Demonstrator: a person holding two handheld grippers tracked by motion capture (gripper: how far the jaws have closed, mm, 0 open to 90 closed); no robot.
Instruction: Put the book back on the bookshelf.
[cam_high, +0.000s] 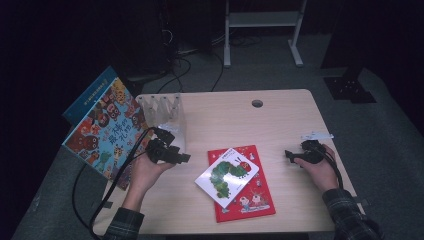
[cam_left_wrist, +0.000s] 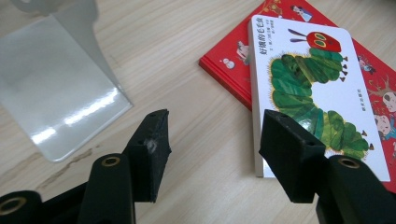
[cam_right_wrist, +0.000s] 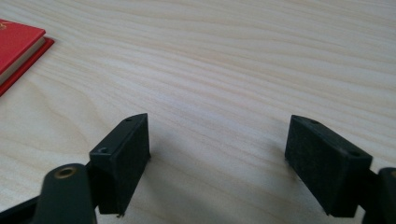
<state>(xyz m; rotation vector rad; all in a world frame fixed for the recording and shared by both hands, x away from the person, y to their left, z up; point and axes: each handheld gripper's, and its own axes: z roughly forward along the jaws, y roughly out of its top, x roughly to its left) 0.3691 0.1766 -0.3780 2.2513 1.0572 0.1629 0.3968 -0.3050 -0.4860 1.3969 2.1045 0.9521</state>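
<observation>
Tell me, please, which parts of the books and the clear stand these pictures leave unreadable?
- Red book: high view, cover largely hidden by the caterpillar book lying on it.
- Clear stand: left gripper view, top cut off by the frame edge.
- Colourful book: high view, title too small, partly in shadow.

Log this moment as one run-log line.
left gripper: open, nearing caterpillar book | right gripper: open, empty | book atop red book

A white board book with a green caterpillar on its cover (cam_high: 227, 176) lies flat and face up on a larger red picture book (cam_high: 248, 195), turned askew across the red book's upper left half. Both rest at about six o'clock on the table (cam_high: 280, 115), the red cover showing small cartoon figures.
</observation>
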